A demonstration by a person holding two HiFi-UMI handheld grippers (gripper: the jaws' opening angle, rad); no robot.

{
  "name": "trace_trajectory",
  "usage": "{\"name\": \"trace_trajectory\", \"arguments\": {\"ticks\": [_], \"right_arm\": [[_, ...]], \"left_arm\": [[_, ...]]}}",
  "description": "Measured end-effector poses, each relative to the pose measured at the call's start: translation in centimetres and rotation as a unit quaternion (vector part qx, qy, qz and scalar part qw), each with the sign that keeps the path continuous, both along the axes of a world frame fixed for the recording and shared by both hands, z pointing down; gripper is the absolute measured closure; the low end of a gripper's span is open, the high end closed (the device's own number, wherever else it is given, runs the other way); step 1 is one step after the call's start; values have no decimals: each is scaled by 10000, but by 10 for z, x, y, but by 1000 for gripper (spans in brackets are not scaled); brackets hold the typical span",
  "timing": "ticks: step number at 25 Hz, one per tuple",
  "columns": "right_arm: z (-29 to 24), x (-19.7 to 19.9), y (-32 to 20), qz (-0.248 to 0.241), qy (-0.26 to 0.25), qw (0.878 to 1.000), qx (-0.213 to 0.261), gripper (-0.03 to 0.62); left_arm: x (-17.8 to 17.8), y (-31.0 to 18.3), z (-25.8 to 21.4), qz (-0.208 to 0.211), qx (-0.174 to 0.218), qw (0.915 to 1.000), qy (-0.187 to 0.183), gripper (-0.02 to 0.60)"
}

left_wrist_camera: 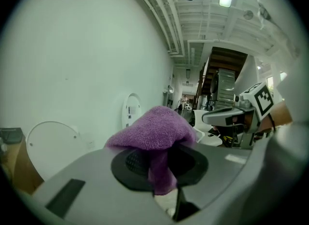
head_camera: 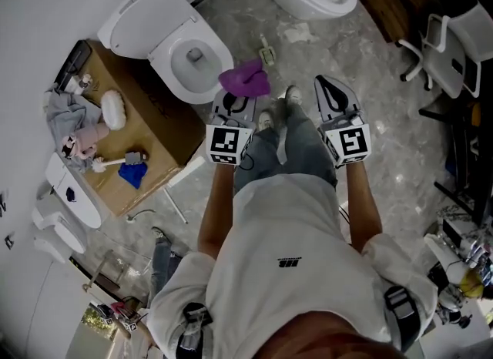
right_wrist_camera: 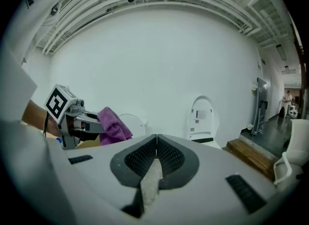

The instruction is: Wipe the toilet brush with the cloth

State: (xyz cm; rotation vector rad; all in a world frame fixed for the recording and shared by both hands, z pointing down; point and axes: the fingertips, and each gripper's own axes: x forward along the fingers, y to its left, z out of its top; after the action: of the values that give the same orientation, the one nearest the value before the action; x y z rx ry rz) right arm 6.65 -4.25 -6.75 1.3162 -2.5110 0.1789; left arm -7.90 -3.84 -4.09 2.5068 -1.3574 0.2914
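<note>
Purple cloth (head_camera: 245, 78), bunched & fuzzy, is pinched betw. the jaws of the L gripper (head_camera: 234, 100), which are clamped on it. Most of it mushrooms over the tips w/ a tail hanging down betw. the pads, held in the air just by the front rim of the toilet (head_camera: 173, 18). Both forearms stretch fwd side by side, tools aimed ahead & slightly down over the grey floor (head_camera: 385, 111). R gripper (head_camera: 323, 82) jaws are pressed together w/ nothing betw. them, near the cloth but apart from it.

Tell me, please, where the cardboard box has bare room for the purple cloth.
Bare: the strip of the cardboard box beside the toilet, down to its near corner. Crowded: the wall side, with a white rounded object, a blue rag and pinkish clutter.
</note>
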Motion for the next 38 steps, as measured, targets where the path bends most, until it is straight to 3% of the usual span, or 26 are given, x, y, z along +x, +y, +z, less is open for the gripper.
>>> {"name": "trace_trajectory", "arguments": {"ticks": [17,23,38], "right_arm": [[211,7,-45,-616,437,9942,-770,597],[286,5,-56,-811,357,9912,-988,597],[487,3,-74,-1022,670,9866,-1080,597]], "left_arm": [[34,-37,189,-28,-570,9983,94,511],[38,-43,265,-158,-767,9969,31,511],[35,-55,449,-355,-894,9952,173,511]]}}
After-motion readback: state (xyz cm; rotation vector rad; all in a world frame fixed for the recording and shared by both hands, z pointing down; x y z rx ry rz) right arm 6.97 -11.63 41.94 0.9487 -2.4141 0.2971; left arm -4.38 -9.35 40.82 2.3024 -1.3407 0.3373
